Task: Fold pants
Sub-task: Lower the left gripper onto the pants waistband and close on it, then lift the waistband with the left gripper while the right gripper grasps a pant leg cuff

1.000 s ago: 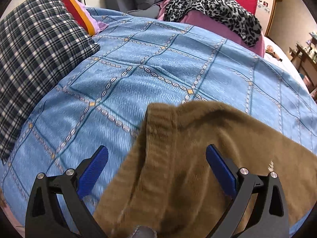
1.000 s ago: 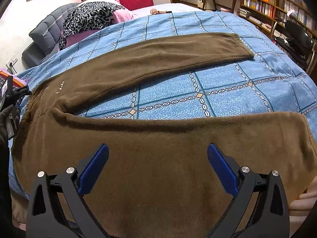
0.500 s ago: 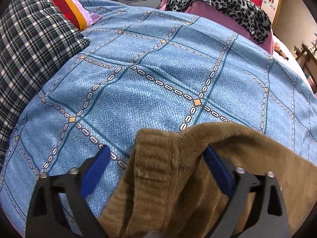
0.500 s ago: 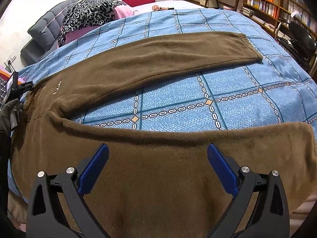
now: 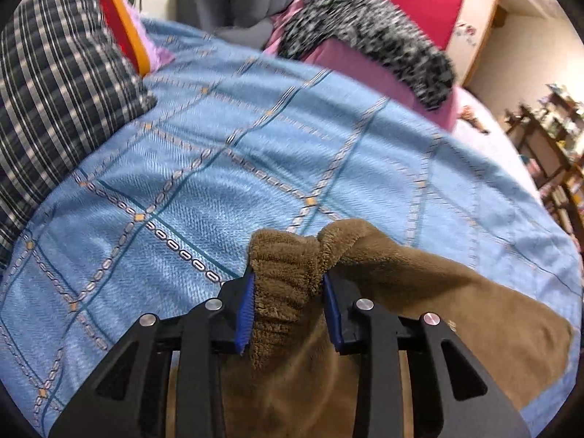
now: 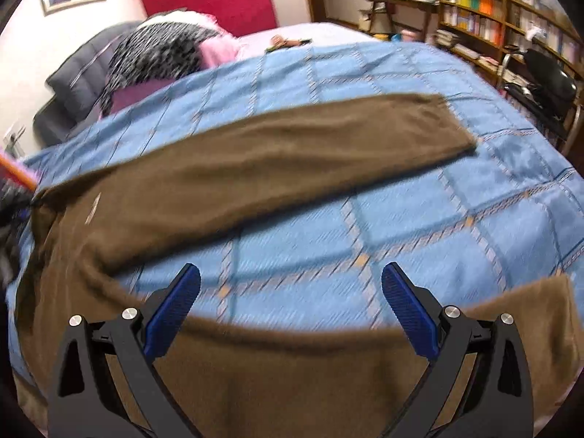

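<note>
Brown fleece pants [image 6: 255, 168] lie spread on a blue checked bedspread [image 6: 419, 219], legs apart, the far leg reaching right and the near leg across the bottom of the right wrist view. My left gripper [image 5: 288, 299] is shut on the bunched ribbed waistband [image 5: 288, 273] of the pants. My right gripper [image 6: 290, 310] is open and empty, with the near leg [image 6: 292, 372] passing under its blue fingers [image 6: 408, 310]. The left gripper shows only as a dark blur at the left edge of the right wrist view.
A plaid pillow [image 5: 54, 102] and a red-orange one [image 5: 120, 33] lie left. A leopard-print throw [image 5: 365, 36] on pink bedding lies at the bed's head. Bookshelves [image 6: 492, 25] and a black chair [image 6: 547, 84] stand to the right of the bed.
My left gripper has closed on the waistband and bunched it up. My right gripper has moved forward so the near leg sits lower in its view, still open.
</note>
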A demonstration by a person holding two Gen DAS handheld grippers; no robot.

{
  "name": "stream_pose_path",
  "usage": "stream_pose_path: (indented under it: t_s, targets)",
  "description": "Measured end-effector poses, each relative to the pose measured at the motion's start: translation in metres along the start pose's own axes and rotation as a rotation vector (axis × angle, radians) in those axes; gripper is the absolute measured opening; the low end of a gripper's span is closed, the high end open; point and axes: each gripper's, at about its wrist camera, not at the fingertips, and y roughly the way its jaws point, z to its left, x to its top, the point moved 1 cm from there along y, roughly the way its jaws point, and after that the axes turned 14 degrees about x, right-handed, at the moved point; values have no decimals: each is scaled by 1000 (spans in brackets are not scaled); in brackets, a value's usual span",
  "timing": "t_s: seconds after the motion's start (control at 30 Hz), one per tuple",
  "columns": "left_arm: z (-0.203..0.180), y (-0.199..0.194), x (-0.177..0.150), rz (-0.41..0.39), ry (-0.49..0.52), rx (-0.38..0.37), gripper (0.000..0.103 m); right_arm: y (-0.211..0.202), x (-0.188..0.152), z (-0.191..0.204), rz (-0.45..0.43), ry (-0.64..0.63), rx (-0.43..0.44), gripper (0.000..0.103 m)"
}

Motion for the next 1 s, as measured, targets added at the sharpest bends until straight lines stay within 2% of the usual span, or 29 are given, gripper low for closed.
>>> stream_pose_path:
  t_s: [0.3,0.43,0.57,0.63,0.73,0.9,1.0]
  targets:
    - [24,-90,-26,-113,2,-113,32,20,84,-92,-33,197,-20,100]
    - [39,-125,-51,-150,-1,-156,32,28,111,-125,-52,284,-8,100]
    - [52,-143,-73,-143,-12,-168,32,39,139,-165,-68,389,14,100]
    - [63,-150,-87,-131,-37,-174,32,45,155,-183,-77,422,-3,100]
    - [80,-156,-103,-120,-88,-181,32,54,172,-199,-77,453,-9,100]
    - [108,-163,-130,-143,-201,-218,32,75,195,-226,-74,568,52,100]
    - [113,-161,-139,-128,-214,-213,32,89,205,-238,-67,578,41,98]
